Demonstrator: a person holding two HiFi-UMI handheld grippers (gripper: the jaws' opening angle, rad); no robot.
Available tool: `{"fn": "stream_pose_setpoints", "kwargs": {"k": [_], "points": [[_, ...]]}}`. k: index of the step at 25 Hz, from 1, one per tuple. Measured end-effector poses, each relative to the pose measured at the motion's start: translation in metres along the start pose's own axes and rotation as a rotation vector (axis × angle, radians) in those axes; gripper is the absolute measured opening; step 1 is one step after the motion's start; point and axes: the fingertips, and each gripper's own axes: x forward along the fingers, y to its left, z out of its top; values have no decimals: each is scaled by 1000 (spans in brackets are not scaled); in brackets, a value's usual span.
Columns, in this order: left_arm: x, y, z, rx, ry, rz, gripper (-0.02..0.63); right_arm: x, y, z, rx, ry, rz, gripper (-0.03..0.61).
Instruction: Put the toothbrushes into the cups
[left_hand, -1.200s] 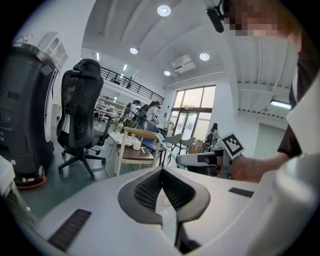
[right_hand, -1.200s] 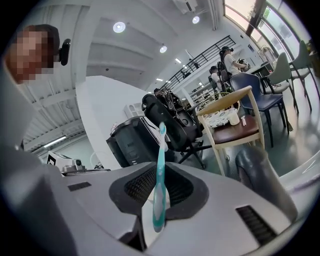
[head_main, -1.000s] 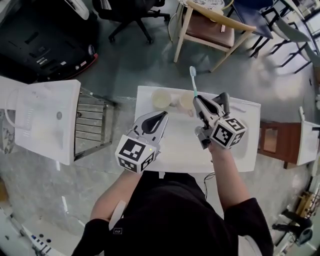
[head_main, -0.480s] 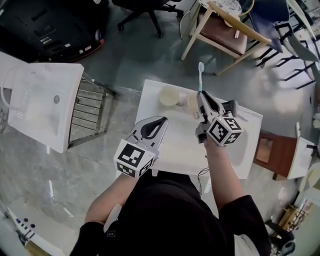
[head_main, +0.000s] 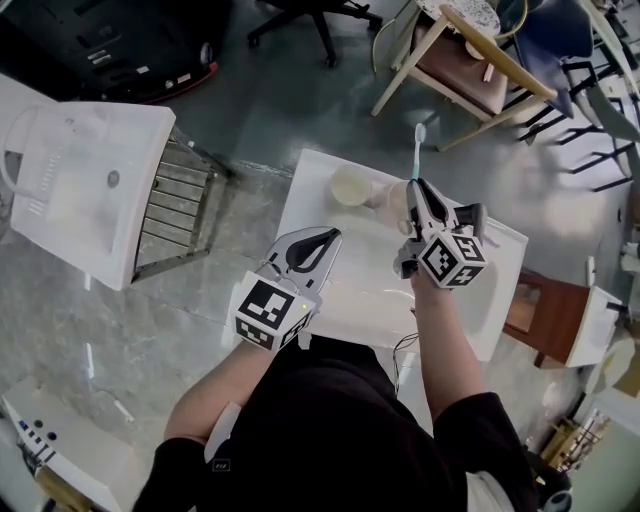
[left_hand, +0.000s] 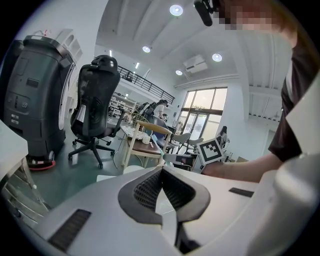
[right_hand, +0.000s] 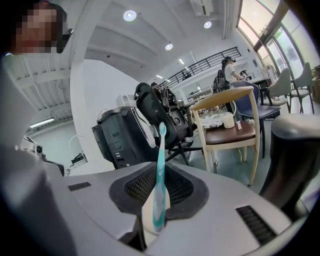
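Cream round cups (head_main: 352, 186): two, side by side at the far edge of our white rectangular table (head_main: 360, 292).
Right gripper (head_main: 419, 190): we've got the teal-and-white plastic toothbrush (head_main: 417, 150) clamped by its handle, head up, just beside the cups.
Left gripper (head_main: 331, 234): our jaws pressed together, empty.

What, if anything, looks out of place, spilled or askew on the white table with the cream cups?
Nothing stands out. The two round cream cups sit on the white table with no spill visible. The right gripper is shut on the teal plastic toothbrush, head pointing away. The left gripper is shut and empty.
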Motion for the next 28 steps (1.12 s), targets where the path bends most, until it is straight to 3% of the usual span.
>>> {"fn": "stream_pose_setpoints", "kwargs": {"k": [10, 16, 28], "points": [[-3, -5, 0, -3, 0, -4, 5, -8, -16, 6, -25, -65, -68, 67], [-4, -11, -2, -5, 7, -9, 5, -17, -17, 15, -7, -165, -47, 67], [-4, -15, -4, -11, 15, -21, 5, -23, -17, 8, -4, -185, -12, 67]]}}
